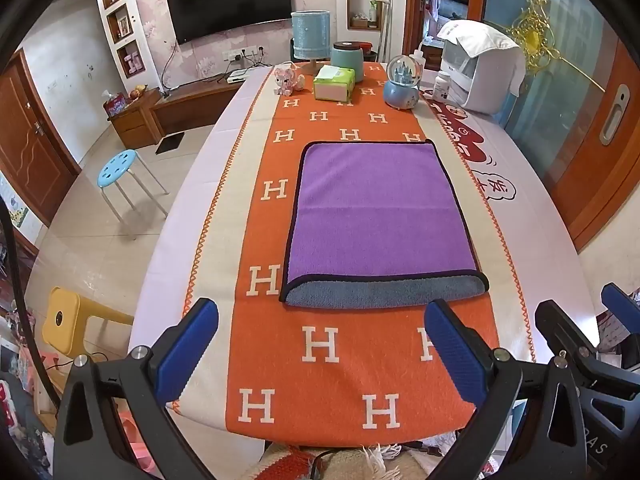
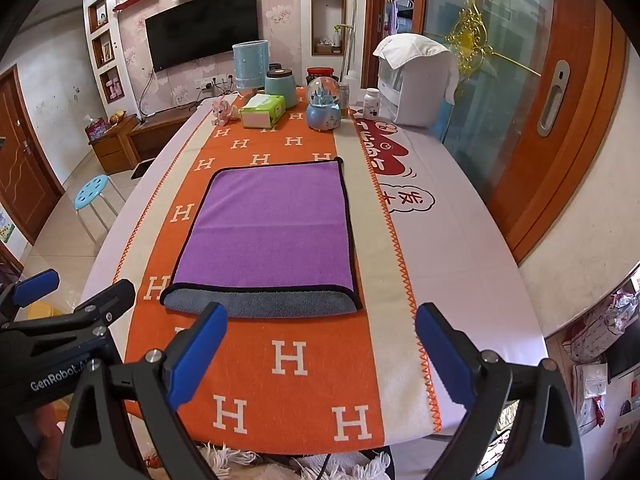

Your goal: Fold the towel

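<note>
A purple towel (image 1: 376, 208) with a black hem and a grey underside lies folded once on the orange runner (image 1: 328, 356); its grey lower layer sticks out at the near edge. It also shows in the right wrist view (image 2: 268, 232). My left gripper (image 1: 320, 344) is open and empty, held above the near end of the table, short of the towel. My right gripper (image 2: 320, 348) is open and empty, also short of the towel's near edge. The left gripper's body shows at the left of the right wrist view (image 2: 60, 336).
At the table's far end stand a tissue box (image 1: 334, 83), a teal jar (image 1: 347, 60), a snow globe (image 1: 401, 84), a pink toy (image 1: 287, 80), a lamp (image 1: 311, 38) and a white appliance (image 1: 480, 68). A blue stool (image 1: 118, 168) and a yellow stool (image 1: 64, 320) stand left of the table.
</note>
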